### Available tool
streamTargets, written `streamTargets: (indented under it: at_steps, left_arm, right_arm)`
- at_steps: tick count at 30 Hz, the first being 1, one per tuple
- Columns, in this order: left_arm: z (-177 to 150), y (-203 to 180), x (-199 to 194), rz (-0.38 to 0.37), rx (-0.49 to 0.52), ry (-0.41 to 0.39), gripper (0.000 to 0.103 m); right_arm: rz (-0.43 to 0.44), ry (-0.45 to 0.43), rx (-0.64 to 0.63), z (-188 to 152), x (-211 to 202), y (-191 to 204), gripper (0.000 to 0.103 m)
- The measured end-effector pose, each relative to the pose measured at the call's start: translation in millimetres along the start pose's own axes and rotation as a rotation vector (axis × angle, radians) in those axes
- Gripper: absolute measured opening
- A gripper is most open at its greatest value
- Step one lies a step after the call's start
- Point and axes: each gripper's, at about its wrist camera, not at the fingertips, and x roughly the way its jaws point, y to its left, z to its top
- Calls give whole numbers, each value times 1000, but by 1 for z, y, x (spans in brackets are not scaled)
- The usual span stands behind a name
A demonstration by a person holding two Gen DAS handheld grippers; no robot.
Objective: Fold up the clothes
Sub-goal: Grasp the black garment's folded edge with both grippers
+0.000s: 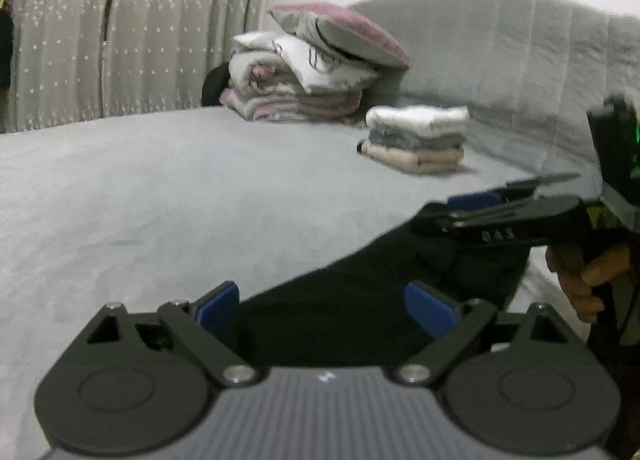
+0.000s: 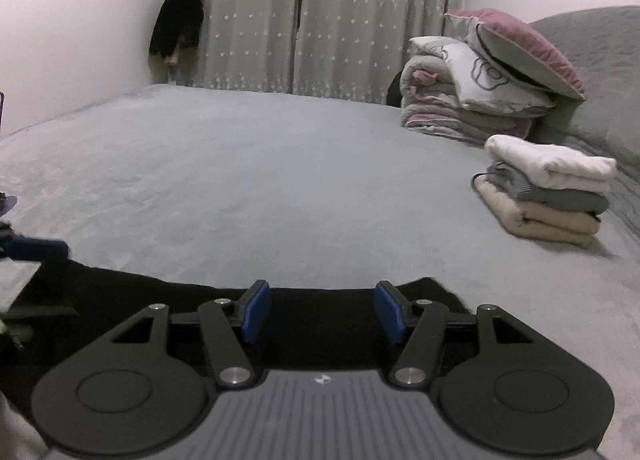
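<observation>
- Presently, both the left gripper [image 1: 322, 306] and the right gripper [image 2: 322, 310] are seen open, nothing held; the black garment [image 2: 320, 324] lies on the bed [image 2: 260, 180] beneath them.
- Risk is judged: a shallow pinch could slip, leaving the fold crooked.

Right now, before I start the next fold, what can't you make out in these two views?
- Black garment on the grey bed: near part hidden under both claw bodies; type unclear.
- Right claw, left view: blurred, cut off at the right edge.
- Left claw, right view: only a blue pad shows at the left edge.
</observation>
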Motion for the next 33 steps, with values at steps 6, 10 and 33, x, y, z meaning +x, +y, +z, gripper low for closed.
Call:
streamTargets:
  at_steps: [6, 10, 33]
  left_arm:
    - [-6, -3, 24, 37, 11, 117, 95]
    - [-10, -7, 25, 40, 38, 137, 97]
    - [-10, -11, 24, 36, 43, 153, 101]
  right_arm:
    - [7, 89, -49, -17, 23, 21, 61]
    - [-18, 58, -89, -25, 22, 27, 63]
    - [-1, 55, -53, -30, 21, 20, 65]
